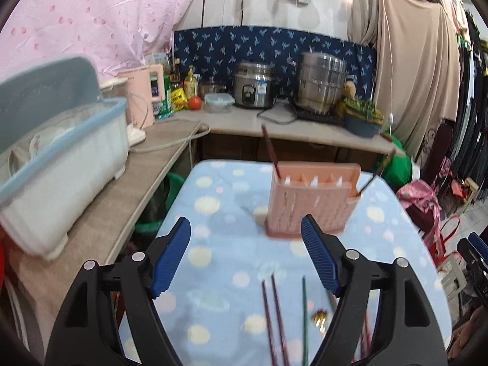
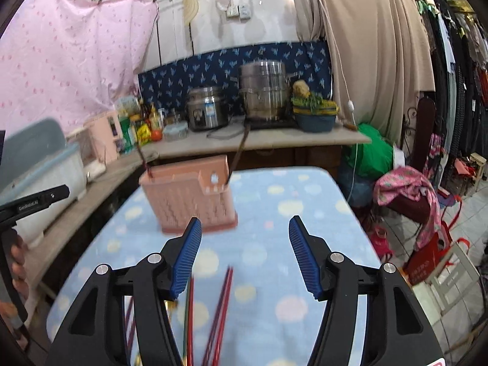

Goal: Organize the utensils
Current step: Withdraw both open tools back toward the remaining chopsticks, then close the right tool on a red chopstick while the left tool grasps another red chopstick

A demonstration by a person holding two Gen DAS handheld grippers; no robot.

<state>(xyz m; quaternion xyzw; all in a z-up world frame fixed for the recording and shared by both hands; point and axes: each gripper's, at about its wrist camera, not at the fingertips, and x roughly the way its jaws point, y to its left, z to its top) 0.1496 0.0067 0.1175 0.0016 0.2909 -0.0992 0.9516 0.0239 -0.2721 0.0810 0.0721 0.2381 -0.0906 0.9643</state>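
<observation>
A pink slotted utensil holder (image 1: 311,198) stands on the blue dotted cloth (image 1: 219,213), one dark chopstick upright in its left end and another leaning out of its right end. Nearer me lie two maroon chopsticks (image 1: 273,317), a green one (image 1: 304,314) and a small gold utensil (image 1: 319,317). My left gripper (image 1: 245,228) hangs open above them, nothing between its blue pads. In the right wrist view the holder (image 2: 189,196) sits ahead to the left, red chopsticks (image 2: 224,305) lie below, and my right gripper (image 2: 244,225) is open and holds nothing.
A side counter on the left carries a white and blue dish bin (image 1: 58,180) and a pink kettle (image 1: 143,97). The back counter holds a rice cooker (image 1: 254,85), a steel pot (image 1: 321,82) and bottles. Bags and a stool (image 2: 433,262) crowd the floor at right.
</observation>
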